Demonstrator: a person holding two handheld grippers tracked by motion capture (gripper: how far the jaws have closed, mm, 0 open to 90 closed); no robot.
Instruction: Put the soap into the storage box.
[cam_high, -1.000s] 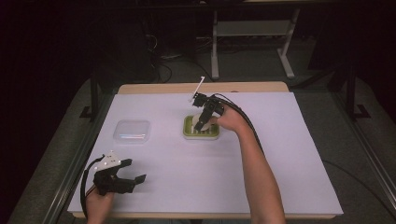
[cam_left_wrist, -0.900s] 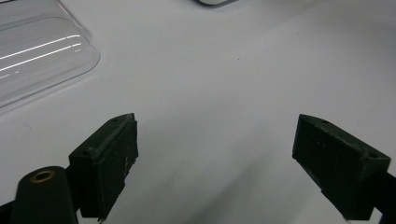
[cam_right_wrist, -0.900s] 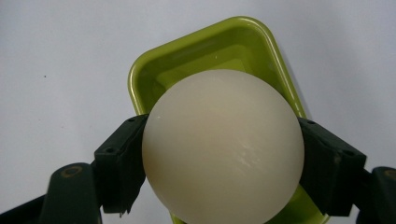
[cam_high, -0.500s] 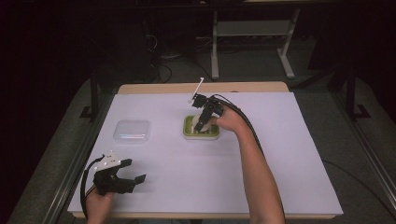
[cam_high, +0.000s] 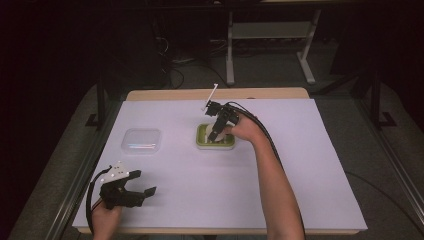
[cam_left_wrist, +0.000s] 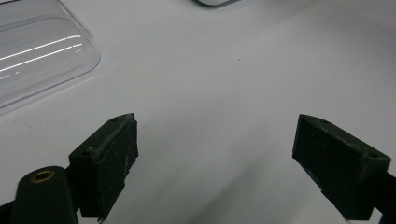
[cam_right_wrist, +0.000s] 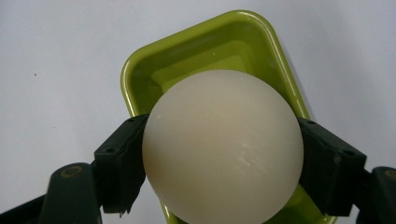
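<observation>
Right gripper (cam_right_wrist: 219, 154) pinching cream ball (cam_right_wrist: 223, 144) over green tray (cam_right_wrist: 196, 51), left gripper (cam_left_wrist: 215, 158) spread wide, clear lid (cam_left_wrist: 37, 56) at its ten o'clock

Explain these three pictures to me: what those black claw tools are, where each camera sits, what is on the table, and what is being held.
A person at a white table holds a two-jaw black tool in each hand. The high view looks down from above; each of the two close-ups comes from a camera riding on one tool, looking along its jaws. The right gripper is clamped on a smooth cream-white ball over a lime-green rectangular plastic tray. The left gripper is near the table's front edge with its jaws wide apart, holding nothing. A clear plastic lid-like container lies on the table to the tray's left.
</observation>
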